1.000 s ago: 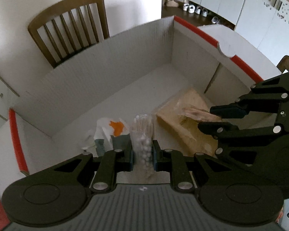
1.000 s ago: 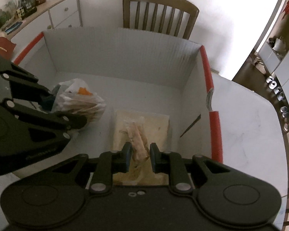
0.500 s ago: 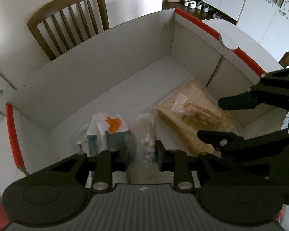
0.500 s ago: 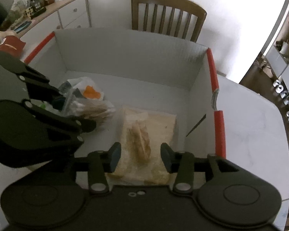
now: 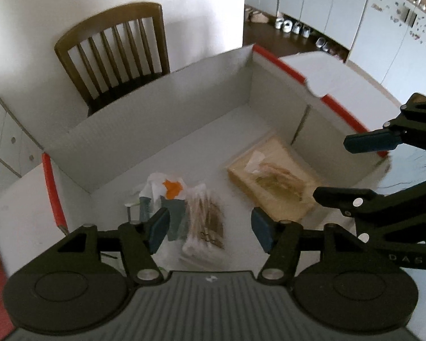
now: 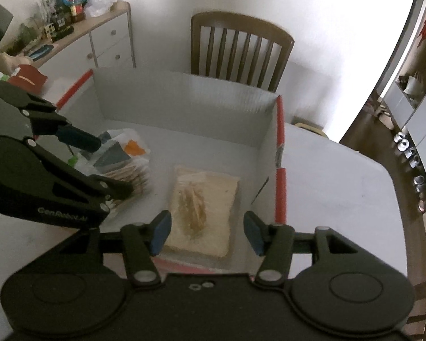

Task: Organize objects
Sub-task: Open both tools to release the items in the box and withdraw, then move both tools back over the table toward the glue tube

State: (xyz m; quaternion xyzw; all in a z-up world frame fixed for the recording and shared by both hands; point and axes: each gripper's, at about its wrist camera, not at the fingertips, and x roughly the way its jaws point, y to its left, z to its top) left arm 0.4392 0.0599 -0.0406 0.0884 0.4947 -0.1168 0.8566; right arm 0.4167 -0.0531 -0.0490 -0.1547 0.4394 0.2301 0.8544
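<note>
In the left wrist view, the left gripper (image 5: 210, 228) is seen with its jaws spread wide and nothing between them; it is held above the near end of a white cardboard box (image 5: 167, 105) edged with red strips. On the box floor just below the gripper a clear bag of cotton swabs (image 5: 204, 221) is seen lying flat, its pale sticks and white tips visible through the plastic. Touching its far left side is a crumpled white packet with an orange patch (image 5: 167, 189), with something dark teal beside it that cannot be made out. To the right, apart from these, a flat tan pack (image 5: 272, 183) wrapped in clear film is laid on the floor near the right wall. The right gripper (image 5: 352, 167) is seen at the right edge, jaws parted and empty. A wooden chair (image 5: 113, 54) stands behind the box. In the right wrist view, the right gripper (image 6: 206, 231) is shown released — fingers wide apart, above the near end of the tan pack (image 6: 207, 196), which lies inside the box (image 6: 184, 102) beside its right wall. The left gripper (image 6: 99, 167) is seen at the left, open over the swab bag (image 6: 127, 174) and the white packet (image 6: 130, 145) — both in the left part of the box
</note>
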